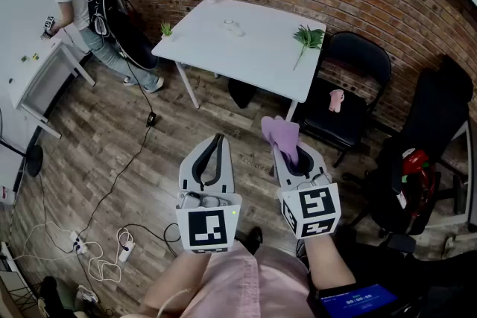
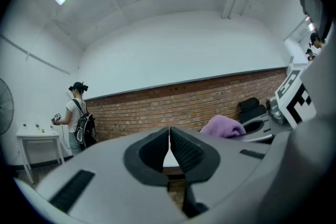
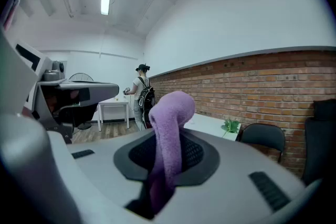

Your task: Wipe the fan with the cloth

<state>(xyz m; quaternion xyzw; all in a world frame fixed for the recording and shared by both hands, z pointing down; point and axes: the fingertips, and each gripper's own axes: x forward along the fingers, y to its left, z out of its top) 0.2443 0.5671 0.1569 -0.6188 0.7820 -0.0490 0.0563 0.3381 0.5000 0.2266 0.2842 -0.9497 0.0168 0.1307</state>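
My right gripper is shut on a purple cloth, which sticks up and forward from between the jaws. In the right gripper view the cloth stands as a folded hump over the pads of that gripper. My left gripper is beside it on the left, shut with nothing in it; its pads meet in the left gripper view. A round standing fan shows far off by the white wall, its grille also at the left edge of the left gripper view. Both grippers hang over the wooden floor, far from the fan.
A white table with two small plants stands ahead. Black chairs line the brick wall at right. A person with a backpack stands at a small white desk. Cables and a power strip lie on the floor.
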